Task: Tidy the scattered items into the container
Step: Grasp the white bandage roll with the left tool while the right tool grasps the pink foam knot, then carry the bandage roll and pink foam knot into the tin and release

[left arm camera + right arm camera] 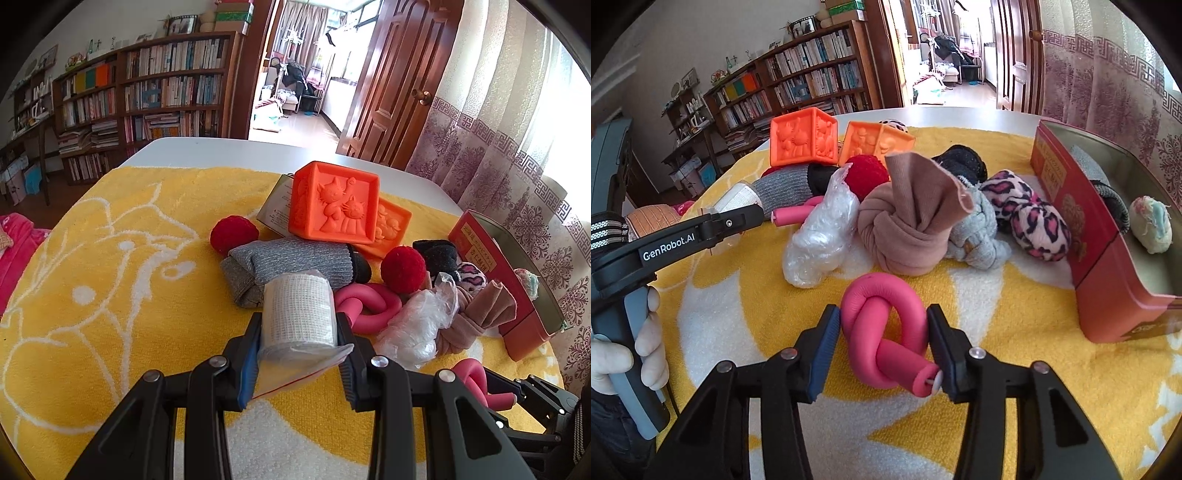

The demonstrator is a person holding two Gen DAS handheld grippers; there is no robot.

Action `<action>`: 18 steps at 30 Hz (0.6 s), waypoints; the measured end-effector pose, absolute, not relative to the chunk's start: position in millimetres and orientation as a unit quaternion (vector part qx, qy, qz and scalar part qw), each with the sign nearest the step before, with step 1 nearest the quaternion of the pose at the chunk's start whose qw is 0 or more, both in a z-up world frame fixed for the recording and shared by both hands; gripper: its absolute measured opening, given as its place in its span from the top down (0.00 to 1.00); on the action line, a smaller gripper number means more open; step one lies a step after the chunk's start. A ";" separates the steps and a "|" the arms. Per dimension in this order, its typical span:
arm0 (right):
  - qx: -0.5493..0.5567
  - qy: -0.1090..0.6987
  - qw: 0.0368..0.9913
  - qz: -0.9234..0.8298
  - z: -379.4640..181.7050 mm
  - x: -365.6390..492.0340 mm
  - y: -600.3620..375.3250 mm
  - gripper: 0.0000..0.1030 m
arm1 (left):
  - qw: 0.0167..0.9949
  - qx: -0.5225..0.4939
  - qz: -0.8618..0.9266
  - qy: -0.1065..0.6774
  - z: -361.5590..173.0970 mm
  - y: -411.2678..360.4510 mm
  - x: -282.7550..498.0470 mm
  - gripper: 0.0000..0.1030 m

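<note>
My left gripper point(299, 321) is shut on a white bandage roll point(299, 310) in a clear bag, held just above the yellow towel point(129, 277). In the right wrist view my right gripper point(882, 314) has its pads against both sides of a pink knotted foam tube point(882, 332) that lies on the towel point(997, 332). The open red tin point(1071, 214) stands to the right and holds a pastel ball point(1150, 229) and a grey sock. The left gripper point(738, 218) also shows at the left there, held by a gloved hand point(613, 362).
Piled on the towel are two orange blocks point(332, 203), red pom-poms point(402, 269), a grey sock roll point(288, 262), a second pink knot point(365, 302), a crumpled plastic bag point(820, 240), a beige knotted stocking point(905, 229) and leopard socks point(1034, 225). Bookshelves and a doorway lie behind.
</note>
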State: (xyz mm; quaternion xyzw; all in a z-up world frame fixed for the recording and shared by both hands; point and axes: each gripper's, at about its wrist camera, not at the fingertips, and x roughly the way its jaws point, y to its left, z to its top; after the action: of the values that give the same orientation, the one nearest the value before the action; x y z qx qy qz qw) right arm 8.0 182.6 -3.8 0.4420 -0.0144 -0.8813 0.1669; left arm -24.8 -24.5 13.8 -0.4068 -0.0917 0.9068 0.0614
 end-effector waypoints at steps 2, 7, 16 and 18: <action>0.435 -0.018 0.168 -0.885 0.7 10.0 185.0 0.50 | 0.061 -0.406 0.907 -0.092 14.1 -24.9 -24.8 0.63; 0.417 -0.032 0.162 -0.894 12.6 16.8 193.6 0.50 | 0.060 -0.405 0.908 -0.090 14.7 -24.2 -24.8 0.63; 0.372 -0.054 0.140 -0.916 38.8 31.3 219.9 0.50 | 0.062 -0.394 0.914 -0.078 28.3 -14.6 -19.4 0.63; 0.364 -0.062 0.133 -0.920 44.2 33.2 227.9 0.50 | 0.065 -0.392 0.915 -0.074 32.1 -9.5 -18.1 0.63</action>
State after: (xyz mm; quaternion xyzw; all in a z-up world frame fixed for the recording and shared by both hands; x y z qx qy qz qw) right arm 33.2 227.9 44.2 0.3637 -0.0624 -0.9199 0.1328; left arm -18.1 -9.5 32.1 -0.3920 -0.0740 0.9147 0.0651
